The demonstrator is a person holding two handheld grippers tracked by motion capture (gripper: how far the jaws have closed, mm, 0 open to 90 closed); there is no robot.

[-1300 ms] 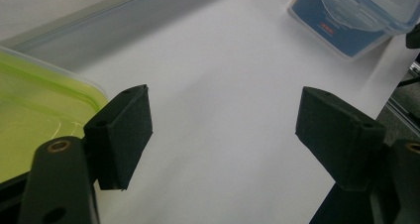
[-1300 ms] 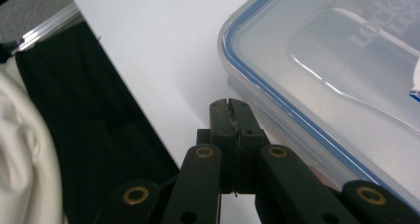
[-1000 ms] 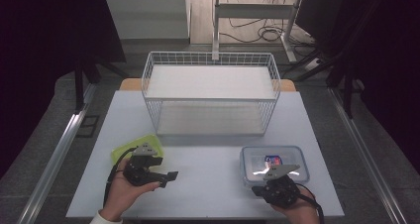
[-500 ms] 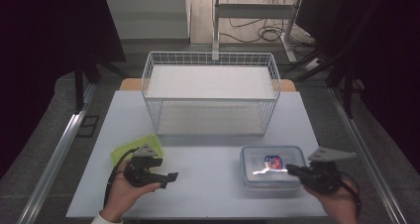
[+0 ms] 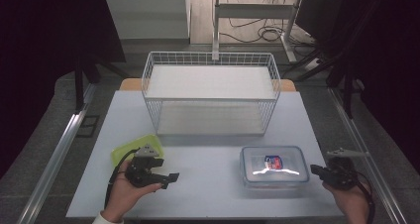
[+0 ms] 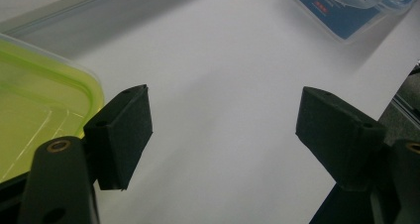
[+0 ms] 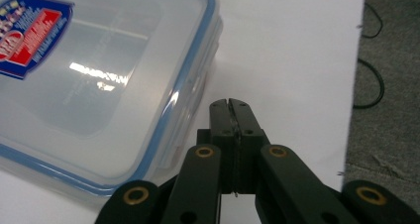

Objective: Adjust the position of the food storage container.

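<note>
Clear container (image 5: 274, 166) with a blue-edged lid and a red-and-blue label: one, lying on the near right of the bench (image 5: 208, 144). One lime-green lid (image 5: 130, 148) lies near left, one white wire basket (image 5: 211, 98) stands behind both. Two tongs: the left tongs (image 5: 171, 177) gape wide, holding nothing, beside the green lid; the right tongs (image 7: 231, 105) are pressed together just beside the container's edge. Pale bench, grey floor, dark curtains, cables behind.

Table brightly lit, surroundings dark; glare on container lid (image 5: 274, 165).
</note>
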